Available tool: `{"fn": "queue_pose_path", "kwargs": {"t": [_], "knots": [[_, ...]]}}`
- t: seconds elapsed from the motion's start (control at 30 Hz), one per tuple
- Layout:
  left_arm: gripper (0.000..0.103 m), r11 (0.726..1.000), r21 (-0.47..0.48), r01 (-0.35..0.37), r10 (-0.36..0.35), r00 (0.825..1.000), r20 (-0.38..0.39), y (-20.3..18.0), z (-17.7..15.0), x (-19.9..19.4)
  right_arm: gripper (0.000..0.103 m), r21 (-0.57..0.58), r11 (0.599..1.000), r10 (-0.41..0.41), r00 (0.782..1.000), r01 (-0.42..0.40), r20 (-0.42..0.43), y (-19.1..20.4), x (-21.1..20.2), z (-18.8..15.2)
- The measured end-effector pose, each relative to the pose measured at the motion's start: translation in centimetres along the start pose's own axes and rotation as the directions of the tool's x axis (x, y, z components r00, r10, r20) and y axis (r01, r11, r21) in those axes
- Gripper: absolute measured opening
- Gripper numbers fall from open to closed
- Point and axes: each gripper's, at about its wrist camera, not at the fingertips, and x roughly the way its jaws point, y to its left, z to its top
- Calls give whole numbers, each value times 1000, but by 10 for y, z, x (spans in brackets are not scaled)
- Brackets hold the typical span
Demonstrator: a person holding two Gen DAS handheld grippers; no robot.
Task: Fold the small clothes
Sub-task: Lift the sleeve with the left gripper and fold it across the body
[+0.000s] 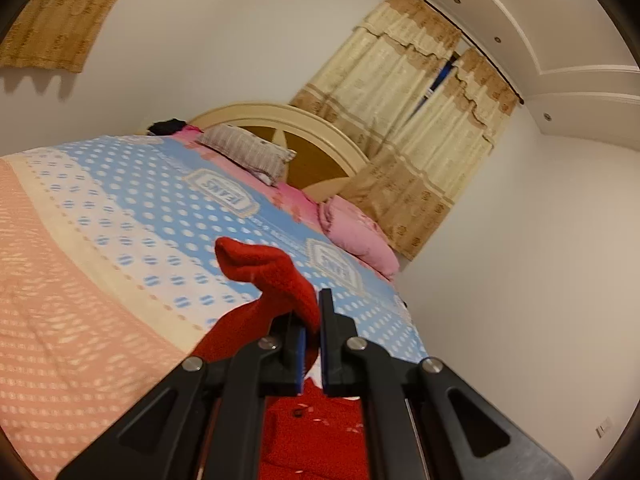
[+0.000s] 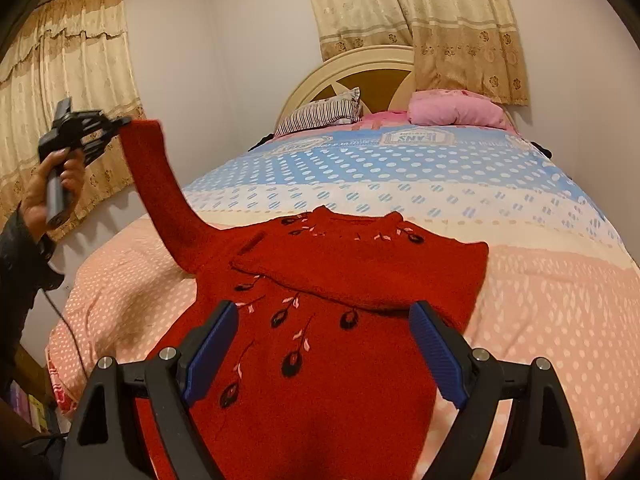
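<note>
My left gripper (image 1: 316,336) is squeezed tight on the cuff of the red sweater's sleeve (image 2: 160,184) and holds it up in the air. My right gripper (image 2: 326,344) is wide open, with nothing in it, above the red sweater (image 2: 340,320). The sweater lies flat on the bed cover (image 2: 540,300), its other sleeve folded across the chest. A striped pillow (image 2: 324,114) and a pink blanket (image 2: 456,112) sit by the headboard (image 2: 352,64).
</note>
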Motion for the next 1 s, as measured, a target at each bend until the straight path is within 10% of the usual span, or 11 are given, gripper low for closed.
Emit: {"fn": "queue_pose_path", "kwargs": {"t": [0.63, 1.0], "knots": [[5, 972, 139, 188, -160, 969, -191, -152, -90, 98, 88, 99, 995, -2, 999, 7, -50, -31, -11, -50], [5, 932, 312, 183, -49, 918, -394, -196, -219, 168, 88, 154, 988, 5, 995, 11, -101, -41, -2, -74]]}}
